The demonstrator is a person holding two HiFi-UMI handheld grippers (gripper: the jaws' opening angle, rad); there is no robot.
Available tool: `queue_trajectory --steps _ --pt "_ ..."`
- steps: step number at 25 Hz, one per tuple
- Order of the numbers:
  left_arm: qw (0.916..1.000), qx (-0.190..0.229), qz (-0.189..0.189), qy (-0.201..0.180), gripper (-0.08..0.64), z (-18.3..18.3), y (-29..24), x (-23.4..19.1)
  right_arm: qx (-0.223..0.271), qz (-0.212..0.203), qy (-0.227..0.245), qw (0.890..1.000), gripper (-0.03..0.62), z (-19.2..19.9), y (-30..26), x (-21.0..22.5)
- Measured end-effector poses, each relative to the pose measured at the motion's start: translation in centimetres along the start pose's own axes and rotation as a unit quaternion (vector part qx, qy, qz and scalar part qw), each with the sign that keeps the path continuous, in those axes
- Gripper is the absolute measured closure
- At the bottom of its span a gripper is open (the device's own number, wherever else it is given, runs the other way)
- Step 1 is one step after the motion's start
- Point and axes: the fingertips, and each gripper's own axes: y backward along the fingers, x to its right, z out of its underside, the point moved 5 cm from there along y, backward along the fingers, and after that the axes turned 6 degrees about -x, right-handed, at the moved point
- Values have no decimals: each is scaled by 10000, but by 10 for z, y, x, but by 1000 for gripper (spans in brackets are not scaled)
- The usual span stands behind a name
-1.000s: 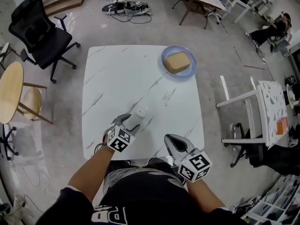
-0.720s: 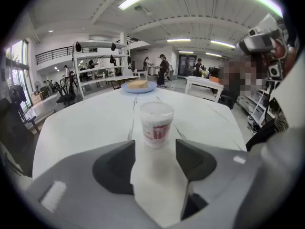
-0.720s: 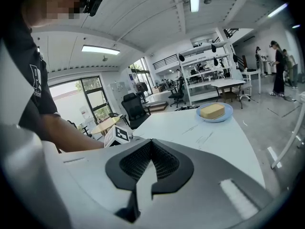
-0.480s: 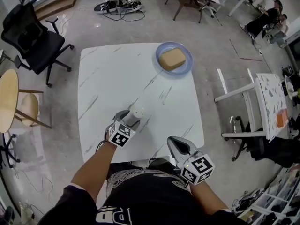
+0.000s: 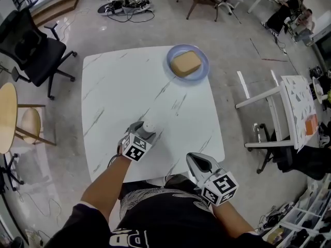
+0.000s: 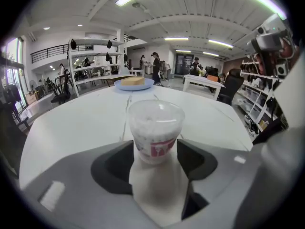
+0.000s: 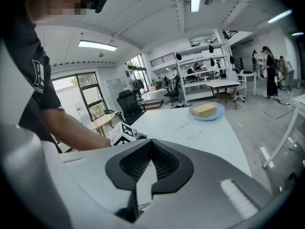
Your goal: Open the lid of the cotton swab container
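The cotton swab container [image 5: 149,125] is a small clear cup with a red label and its lid on; it stands upright near the front of the white marble table [image 5: 129,87]. My left gripper [image 5: 146,130] is open wide around it. In the left gripper view the container [image 6: 155,130] stands between the two dark pads [image 6: 116,163], close to both, and I see no squeeze on it. My right gripper [image 5: 196,159] is shut with nothing in it, at the table's near right edge. Its meshed pads [image 7: 164,163] meet in the right gripper view.
A blue plate [image 5: 187,62] with a tan block on it sits at the table's far right corner. A black office chair [image 5: 26,45] and a round wooden table [image 5: 5,118] stand to the left. A white table frame [image 5: 289,107] is on the right.
My left gripper has slid a little forward, so the container sits deeper between its jaws. The right gripper has stayed put and shut.
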Motion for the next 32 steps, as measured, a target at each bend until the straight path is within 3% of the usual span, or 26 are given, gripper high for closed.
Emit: queue_trajectory --steps 18,32 --pt "9998 -65 -109 -154 249 -8 -12 -2 -78 45 -130 9999 592 6 6 12" --pt "9999 57 -134 -15 249 -27 43 -2 154 -247 120 9995 592 -13 -9 3"
